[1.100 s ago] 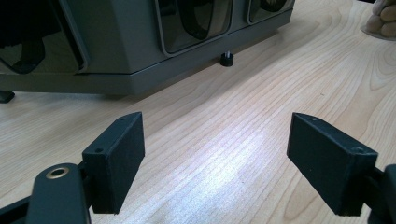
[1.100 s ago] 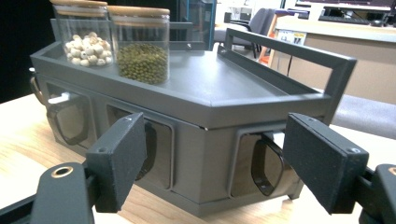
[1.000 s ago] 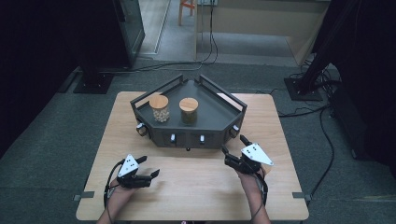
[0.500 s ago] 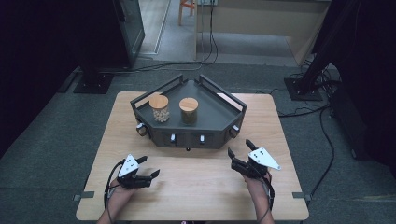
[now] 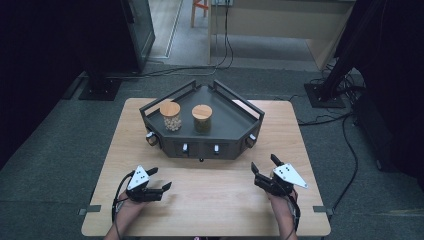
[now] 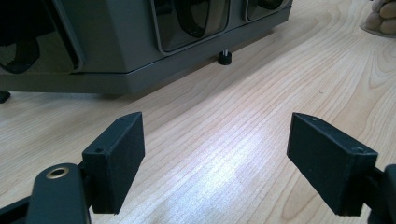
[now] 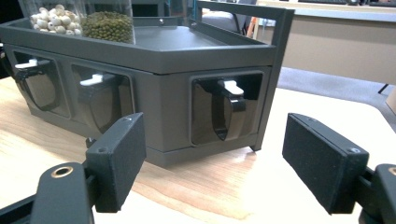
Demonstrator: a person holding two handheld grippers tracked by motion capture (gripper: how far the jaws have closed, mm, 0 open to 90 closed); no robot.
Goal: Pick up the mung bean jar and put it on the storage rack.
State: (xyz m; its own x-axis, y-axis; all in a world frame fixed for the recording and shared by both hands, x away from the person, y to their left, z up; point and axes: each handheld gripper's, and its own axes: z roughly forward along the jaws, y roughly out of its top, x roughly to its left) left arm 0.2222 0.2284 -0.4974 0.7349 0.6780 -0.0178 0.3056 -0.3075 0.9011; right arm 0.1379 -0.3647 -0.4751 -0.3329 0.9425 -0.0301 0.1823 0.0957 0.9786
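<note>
**Inspector A:** Briefly, what do we record as changed?

**Inspector B:** We note that the right gripper (image 5: 264,163) has drawn back a little from the dispenser rack (image 5: 200,145), toward 5 o'clock on the table (image 5: 220,200). The left gripper (image 5: 160,178) has kept its place near 7 o'clock. The rack itself has not shifted. It sits at 12 o'clock, well apart from both tools.

**Inspector A:** And the claws?

**Inspector B:** Both are released, with jaws wide apart and nothing between them. The left gripper view and the right gripper view confirm this. We judge that no work on the rack has begun and that the small retreat is a settling of position, not an approach.

**Inspector A:** What is on the rack?

**Inspector B:** The jar of pale beans (image 5: 171,116) stands at 11 o'clock on its deck and the jar of green beans (image 5: 202,118) just beside it. Both are upright and lidded.

**Inspector A:** What are the limits of our inspection?

**Inspector B:** The right gripper view cuts both jars off above the fill line. One white lever (image 7: 229,86) is plain, but the windows farther left are dim. The left gripper view crops the rack to its base and a rubber foot (image 6: 225,57), and its windows show us dark reflections we cannot read. At that view's 1 o'clock corner some fingers (image 6: 380,18) are clipped by the edge.
</note>
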